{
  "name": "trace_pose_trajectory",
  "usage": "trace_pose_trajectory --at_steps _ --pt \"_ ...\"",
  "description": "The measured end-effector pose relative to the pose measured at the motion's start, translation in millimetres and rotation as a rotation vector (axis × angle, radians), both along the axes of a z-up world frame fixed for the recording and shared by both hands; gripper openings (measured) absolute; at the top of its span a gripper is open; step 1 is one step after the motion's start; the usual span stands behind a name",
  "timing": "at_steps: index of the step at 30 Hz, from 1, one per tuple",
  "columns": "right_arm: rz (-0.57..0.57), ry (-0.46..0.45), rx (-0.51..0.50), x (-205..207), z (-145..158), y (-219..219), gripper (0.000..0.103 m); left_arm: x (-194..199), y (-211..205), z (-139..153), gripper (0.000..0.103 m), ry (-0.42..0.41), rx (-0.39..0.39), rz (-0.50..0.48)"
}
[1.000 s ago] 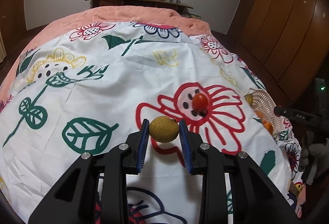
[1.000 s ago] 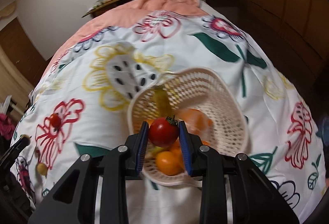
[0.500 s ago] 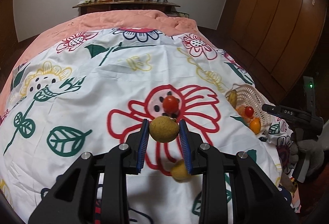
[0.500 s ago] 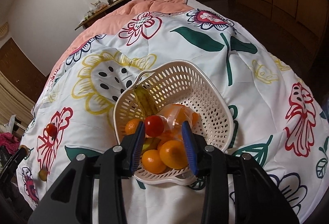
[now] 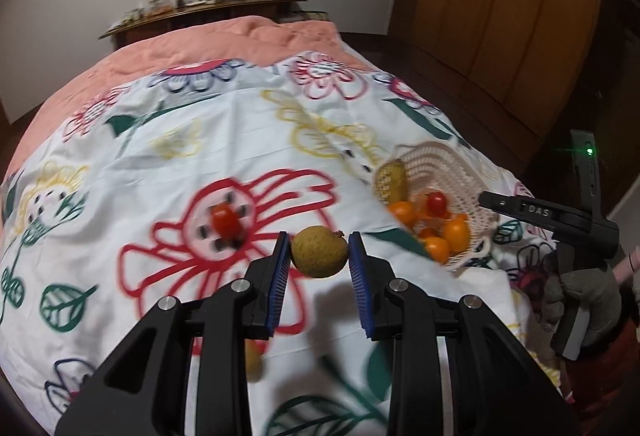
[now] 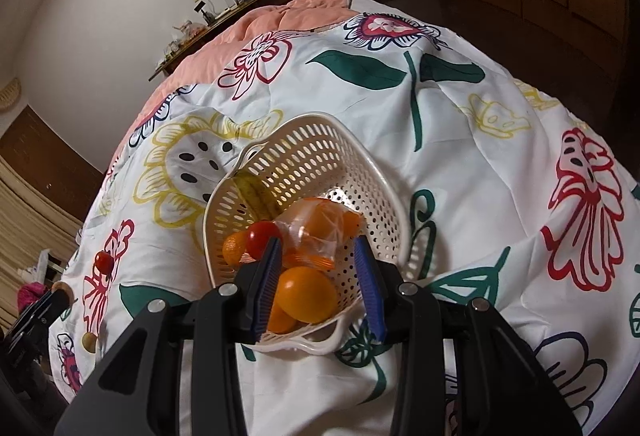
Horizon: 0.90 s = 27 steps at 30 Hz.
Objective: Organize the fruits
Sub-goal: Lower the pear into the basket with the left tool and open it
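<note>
Left-wrist view, left to right: a loose red tomato (image 5: 225, 220) lies on the floral bedcover (image 5: 132, 171) at centre left, the left gripper (image 5: 319, 254) at lower centre has its jaws closed on a brown-green round fruit (image 5: 318, 252), and the white perforated basket (image 5: 464, 171) of oranges sits at centre right, well apart from the carried fruit. Right-wrist view: the right gripper (image 6: 317, 278) at lower centre hangs with jaws spread and empty over the basket's near rim, a second tomato (image 6: 262, 236) resting inside just beside its left pad. Likely hazards: the round fruit may slip from its narrow pinch, and the two grippers may collide at the basket.
</note>
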State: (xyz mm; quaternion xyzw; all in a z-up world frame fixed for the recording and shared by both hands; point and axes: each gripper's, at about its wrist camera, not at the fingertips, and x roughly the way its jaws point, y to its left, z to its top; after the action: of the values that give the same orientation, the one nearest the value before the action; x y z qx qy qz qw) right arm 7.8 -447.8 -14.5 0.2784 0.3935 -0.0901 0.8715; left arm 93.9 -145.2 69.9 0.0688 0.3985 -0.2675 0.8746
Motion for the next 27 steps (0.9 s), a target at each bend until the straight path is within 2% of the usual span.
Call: trace_pose_trajectory --at_steps 10,19,20,21,22,27 --pt "-0.02 -0.037 0.035 -12.7 -5.9 -19.3 0.038 -2.0 -72.5 -11.6 0.03 0.021 0.048 -0.124" --pt "-0.008 -0.055 0.05 -14.2 -9.7 -20.6 0.038 11.8 -102.8 -21.5 0.03 0.071 0.03 -0.15" --pt "-0.007 -0.056 0.055 -13.9 -10.3 -20.3 0.038 12.6 -105.0 -21.5 0.032 0.073 0.017 -0.15" --pt "-0.006 -0.056 0.057 -14.0 -10.5 -20.2 0.038 14.0 -107.1 -21.8 0.04 0.079 0.006 -0.152" --pt "-0.004 -0.056 0.058 -13.7 -10.6 -19.8 0.038 15.1 -109.3 -22.4 0.043 0.091 -0.008 -0.159" --pt "0.001 -0.064 0.056 -15.0 -7.1 -18.2 0.038 15.8 -106.7 -24.8 0.044 0.099 -0.01 -0.153"
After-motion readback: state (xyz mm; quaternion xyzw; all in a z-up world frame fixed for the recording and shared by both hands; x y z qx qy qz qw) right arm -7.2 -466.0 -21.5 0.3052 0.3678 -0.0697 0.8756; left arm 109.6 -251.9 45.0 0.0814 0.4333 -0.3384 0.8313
